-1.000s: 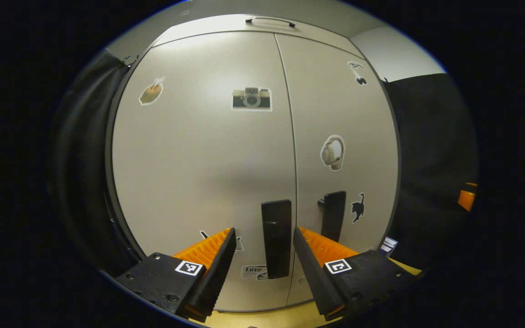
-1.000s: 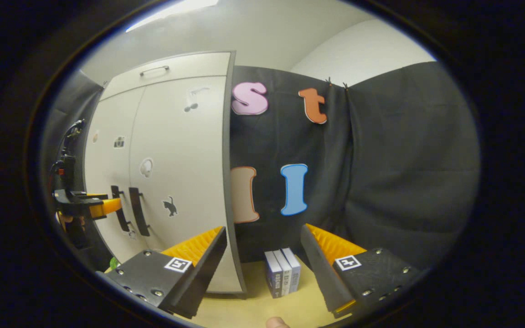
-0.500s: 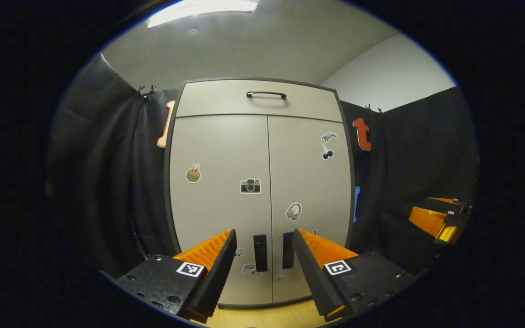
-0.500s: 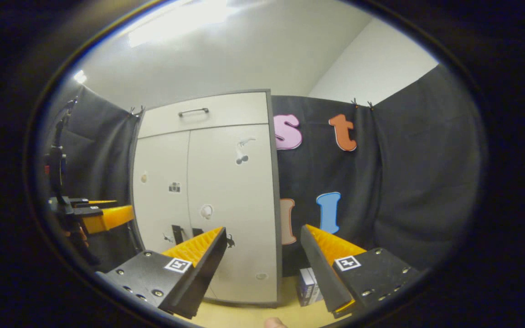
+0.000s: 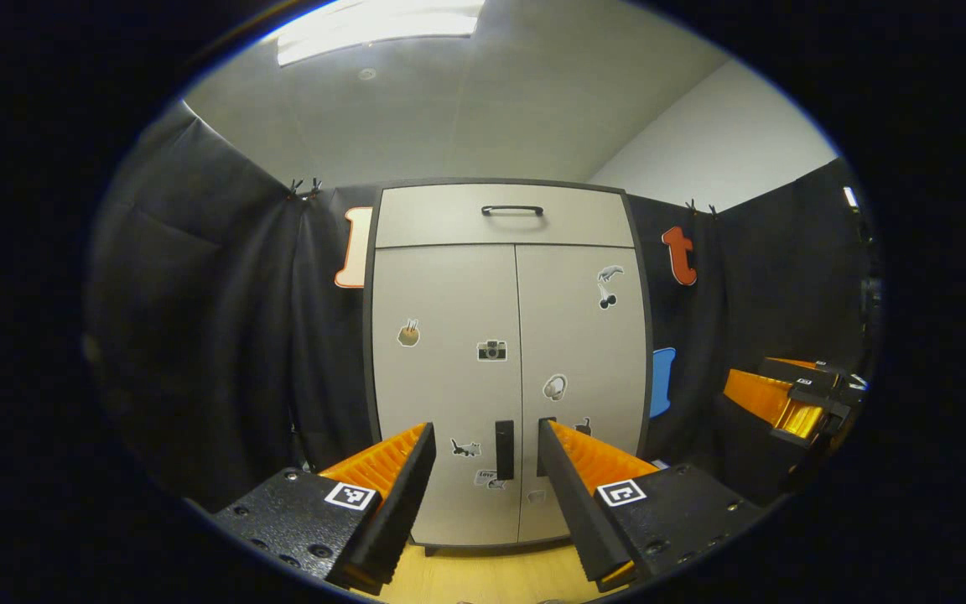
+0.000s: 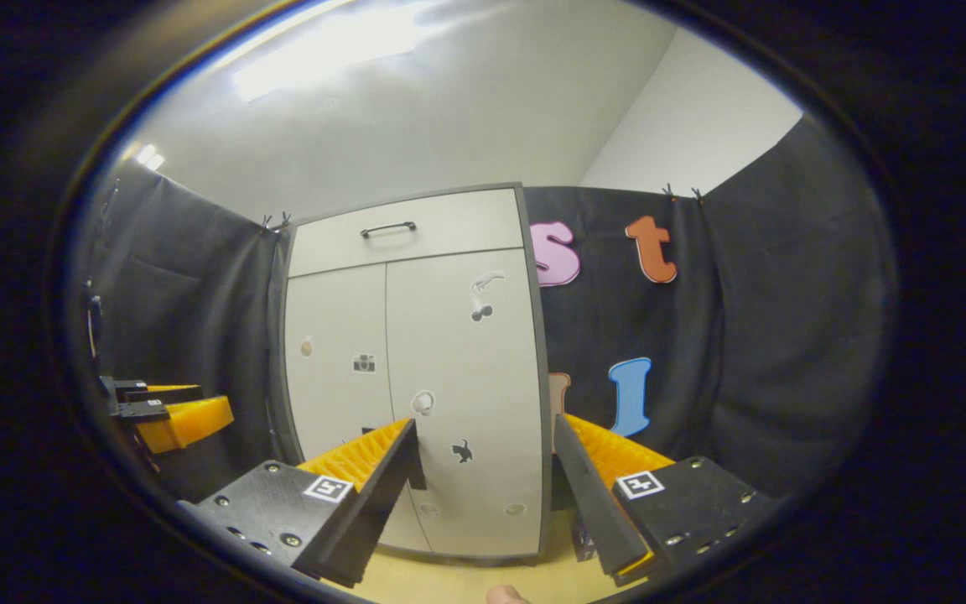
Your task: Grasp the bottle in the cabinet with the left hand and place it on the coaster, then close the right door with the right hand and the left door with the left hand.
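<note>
The grey cabinet (image 5: pixel 449 335) stands straight ahead with its left door (image 5: pixel 445 377) and right door (image 5: pixel 584 335) both shut, stickers on their fronts. A black door handle (image 5: pixel 504 450) shows between the fingers of my left gripper (image 5: pixel 485 426), which is open, holds nothing and hangs well back from the doors. In the right gripper view the cabinet (image 6: pixel 449 377) sits left of centre. My right gripper (image 6: pixel 485 422) is open too, with nothing in it, away from the doors. The right gripper (image 5: pixel 785 403) shows off to the right and the left gripper (image 6: pixel 173 415) off to the left.
A drawer with a black handle (image 5: pixel 512 210) tops the cabinet. The light wooden table top (image 5: pixel 491 575) runs from the cabinet's foot toward me. Black cloth walls (image 5: pixel 223 335) close in both sides. A fingertip (image 6: pixel 504 594) shows at the bottom edge.
Both grippers have drawn back from the cabinet, which now looks smaller and farther off. A second ago my left gripper was close up at the left door's handle. Doors stay shut.
</note>
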Motion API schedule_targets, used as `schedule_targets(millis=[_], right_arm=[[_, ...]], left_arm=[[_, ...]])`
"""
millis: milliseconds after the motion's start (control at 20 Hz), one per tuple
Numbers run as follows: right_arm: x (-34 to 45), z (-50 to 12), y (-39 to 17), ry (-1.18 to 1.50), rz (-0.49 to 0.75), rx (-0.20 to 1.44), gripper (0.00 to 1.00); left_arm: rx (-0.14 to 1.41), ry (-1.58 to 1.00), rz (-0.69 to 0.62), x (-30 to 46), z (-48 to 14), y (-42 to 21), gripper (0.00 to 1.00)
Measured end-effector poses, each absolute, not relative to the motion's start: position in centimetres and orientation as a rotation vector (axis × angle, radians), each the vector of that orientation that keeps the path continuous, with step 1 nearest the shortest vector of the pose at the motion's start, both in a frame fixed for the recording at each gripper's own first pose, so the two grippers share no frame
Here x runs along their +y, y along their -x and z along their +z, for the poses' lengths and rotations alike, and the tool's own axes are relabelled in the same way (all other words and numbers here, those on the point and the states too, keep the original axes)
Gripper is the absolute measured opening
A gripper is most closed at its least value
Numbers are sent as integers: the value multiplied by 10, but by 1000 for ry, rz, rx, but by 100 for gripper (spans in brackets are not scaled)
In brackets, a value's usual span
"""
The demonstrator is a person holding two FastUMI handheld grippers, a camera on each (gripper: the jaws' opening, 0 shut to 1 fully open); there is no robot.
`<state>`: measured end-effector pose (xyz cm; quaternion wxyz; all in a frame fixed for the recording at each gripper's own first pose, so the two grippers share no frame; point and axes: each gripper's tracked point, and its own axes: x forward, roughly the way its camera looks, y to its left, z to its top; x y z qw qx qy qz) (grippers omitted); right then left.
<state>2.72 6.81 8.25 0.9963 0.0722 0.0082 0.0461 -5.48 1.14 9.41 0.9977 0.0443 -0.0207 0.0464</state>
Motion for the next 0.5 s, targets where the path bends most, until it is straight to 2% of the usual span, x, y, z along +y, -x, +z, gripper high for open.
schedule_targets(millis=[500], right_arm=[[59, 84, -21, -132, 76, -2, 98]], left_arm=[[-39, -83, 84, 6, 88, 50, 81]])
